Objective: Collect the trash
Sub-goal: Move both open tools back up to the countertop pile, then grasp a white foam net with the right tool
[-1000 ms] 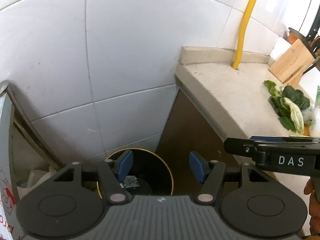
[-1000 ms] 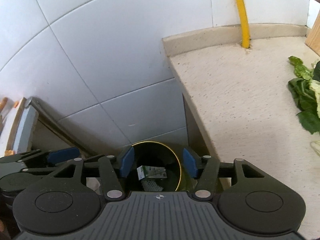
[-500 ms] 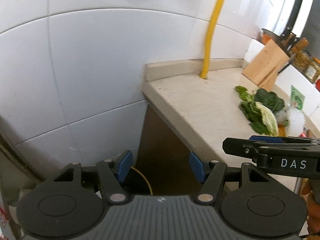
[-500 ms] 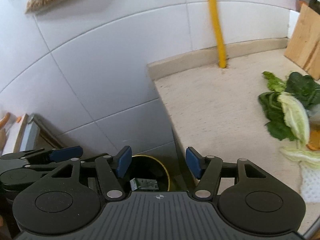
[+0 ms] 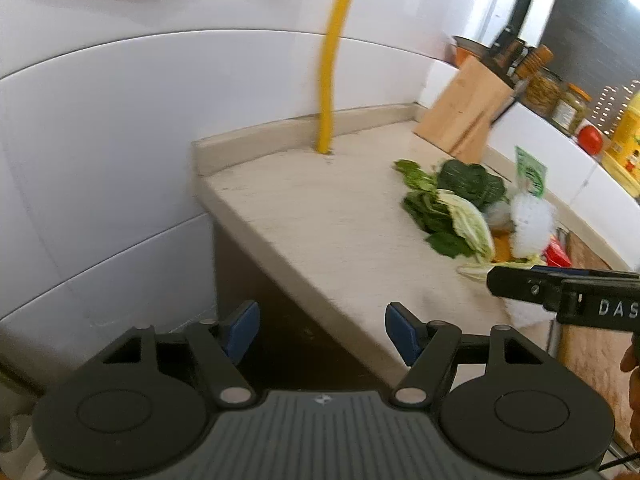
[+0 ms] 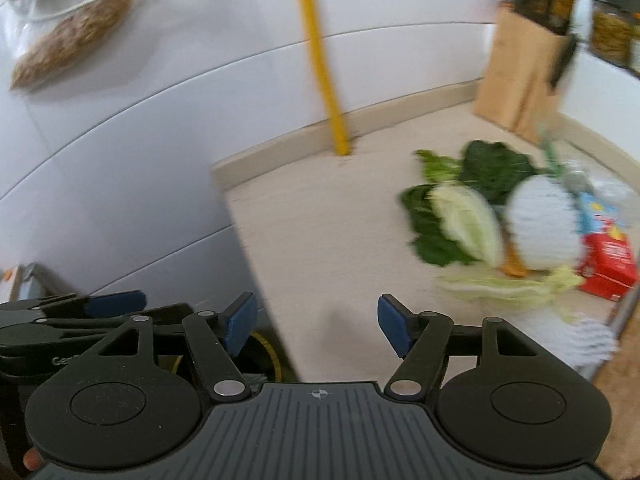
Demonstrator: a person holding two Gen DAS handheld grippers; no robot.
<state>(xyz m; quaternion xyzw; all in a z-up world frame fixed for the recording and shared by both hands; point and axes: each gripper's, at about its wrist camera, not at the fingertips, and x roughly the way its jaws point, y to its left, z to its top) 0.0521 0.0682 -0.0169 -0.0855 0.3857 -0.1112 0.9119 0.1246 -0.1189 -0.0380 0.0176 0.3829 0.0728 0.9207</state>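
Two hand-held grippers hover at the worktop's (image 5: 320, 216) left end: the left hand-held gripper (image 5: 320, 330) and right hand-held gripper (image 6: 316, 326) both have jaws opening, nothing between them. Vegetable scraps (image 6: 460, 216), white foam netting (image 6: 540, 224) and a red carton (image 6: 608, 260) lie well ahead to the right. Only the right view shows the gold-rimmed bin (image 6: 264, 354) below. White tiles, a yellow pipe (image 5: 332, 60) and a knife block (image 5: 464, 112) stand behind.

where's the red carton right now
In the right wrist view the red carton lies on the counter at the far right, just right of the white foam net.
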